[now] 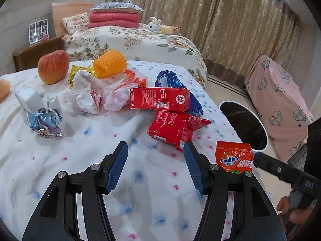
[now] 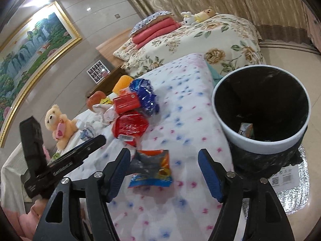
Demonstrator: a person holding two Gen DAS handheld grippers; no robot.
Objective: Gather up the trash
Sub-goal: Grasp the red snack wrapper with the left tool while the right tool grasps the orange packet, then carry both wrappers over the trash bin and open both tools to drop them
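Observation:
Trash lies on a flowered sheet (image 1: 100, 160): a red carton (image 1: 160, 99), a crumpled red bag (image 1: 174, 128), a blue wrapper (image 1: 170, 78), white crumpled paper (image 1: 84, 94) and a foil wad (image 1: 46, 120). An orange Ovaltine sachet (image 1: 233, 156) (image 2: 152, 168) lies near the bed's edge. My left gripper (image 1: 155, 146) is open over bare sheet, just short of the red bag. My right gripper (image 2: 161, 154) is open, hovering above the sachet, with nothing gripped. A white bin (image 2: 260, 146) with a black liner stands beside the bed, a small carton inside.
An apple (image 1: 53, 66) and an orange foam sleeve (image 1: 109, 63) sit at the back of the pile. A teddy bear (image 2: 58, 122) sits at the left edge. A second bed (image 1: 140, 40), curtains and a pink-covered object (image 1: 278, 100) stand beyond. A silver mat (image 2: 291, 184) lies under the bin.

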